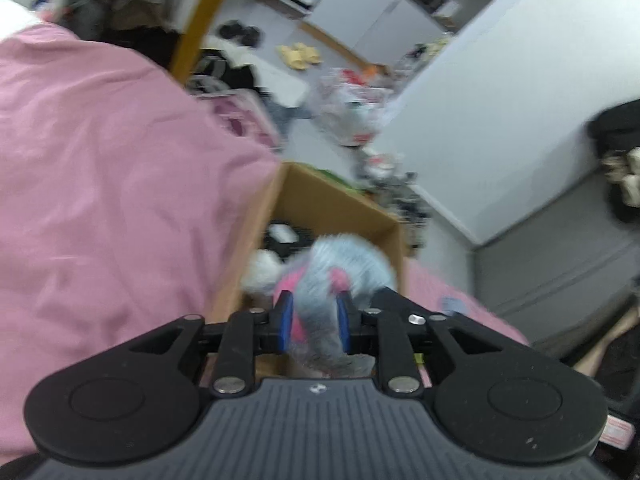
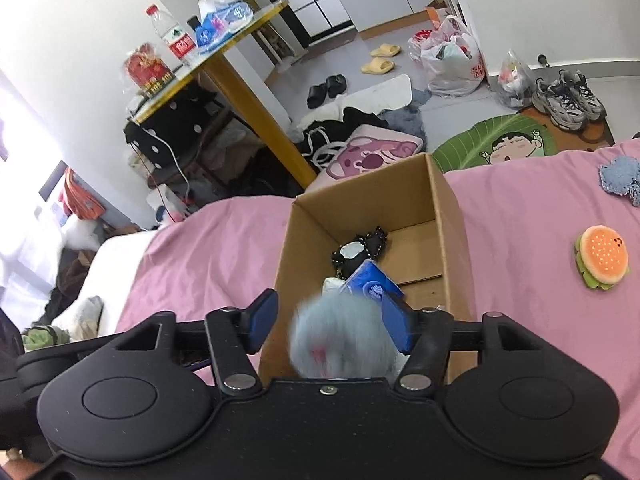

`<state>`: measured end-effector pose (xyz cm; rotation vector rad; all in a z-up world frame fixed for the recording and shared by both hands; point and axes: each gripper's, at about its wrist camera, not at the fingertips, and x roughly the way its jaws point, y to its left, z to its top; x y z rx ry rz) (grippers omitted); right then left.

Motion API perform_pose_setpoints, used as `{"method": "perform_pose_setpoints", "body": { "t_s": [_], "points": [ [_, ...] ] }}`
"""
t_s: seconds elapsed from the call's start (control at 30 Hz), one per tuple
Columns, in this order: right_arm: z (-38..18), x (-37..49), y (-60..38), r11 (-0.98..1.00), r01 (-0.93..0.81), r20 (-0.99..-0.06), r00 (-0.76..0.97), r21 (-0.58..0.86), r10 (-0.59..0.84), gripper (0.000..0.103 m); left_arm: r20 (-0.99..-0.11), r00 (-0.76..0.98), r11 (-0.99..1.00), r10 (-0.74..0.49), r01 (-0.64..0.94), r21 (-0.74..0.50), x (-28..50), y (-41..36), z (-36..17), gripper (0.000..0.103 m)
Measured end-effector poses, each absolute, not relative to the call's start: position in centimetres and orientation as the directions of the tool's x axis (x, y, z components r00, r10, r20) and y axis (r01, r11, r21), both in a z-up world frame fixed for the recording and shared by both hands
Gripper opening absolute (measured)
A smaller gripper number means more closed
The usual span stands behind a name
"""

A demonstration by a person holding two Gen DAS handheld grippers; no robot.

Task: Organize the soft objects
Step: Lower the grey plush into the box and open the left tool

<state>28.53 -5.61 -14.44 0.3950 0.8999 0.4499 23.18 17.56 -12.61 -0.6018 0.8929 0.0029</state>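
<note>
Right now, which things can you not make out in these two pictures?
- Fluffy toy: left wrist view, motion blur hides its shape.
- Right tongs: right wrist view, blurred toy between them; contact unclear.
- Box contents: partly hidden behind the toy.
- Blue cloth: cut off at the edge.

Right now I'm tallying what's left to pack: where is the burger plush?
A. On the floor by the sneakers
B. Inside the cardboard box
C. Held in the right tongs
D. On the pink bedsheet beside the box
D: the burger plush lies on the pink bedsheet, outside the cardboard box.
</note>
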Motion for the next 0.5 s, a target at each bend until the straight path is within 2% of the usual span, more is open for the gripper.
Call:
{"method": "perform_pose_setpoints", "body": {
  "t_s": [0.1,0.3,0.37,0.5],
  "points": [
    [-14.3,28.5,-6.5,0.835,-0.186,-0.654,0.543,0.518,0.527,0.059,-0.75,0.628,0.849,-0.208,-0.265,-0.457,23.0,17.9,-12.5,0.027],
    [-13.5,27.6,-8.4,0.851,-0.197,-0.666,0.546,0.487,0.508,0.059,-0.759,0.625,0.861,-0.182,-0.271,-0.43,22.9,17.2,-11.4,0.04],
    [-13.4,27.5,-9.0,0.858,-0.201,-0.673,0.546,0.472,0.498,0.06,-0.758,0.63,0.869,-0.173,-0.264,-0.418,22.9,16.7,-11.2,0.049],
    [-13.0,26.9,-10.2,0.871,-0.218,-0.682,0.55,0.44,0.482,0.064,-0.763,0.633,0.897,-0.128,-0.254,-0.361,22.6,14.7,-10.5,0.061]
  ]
}}
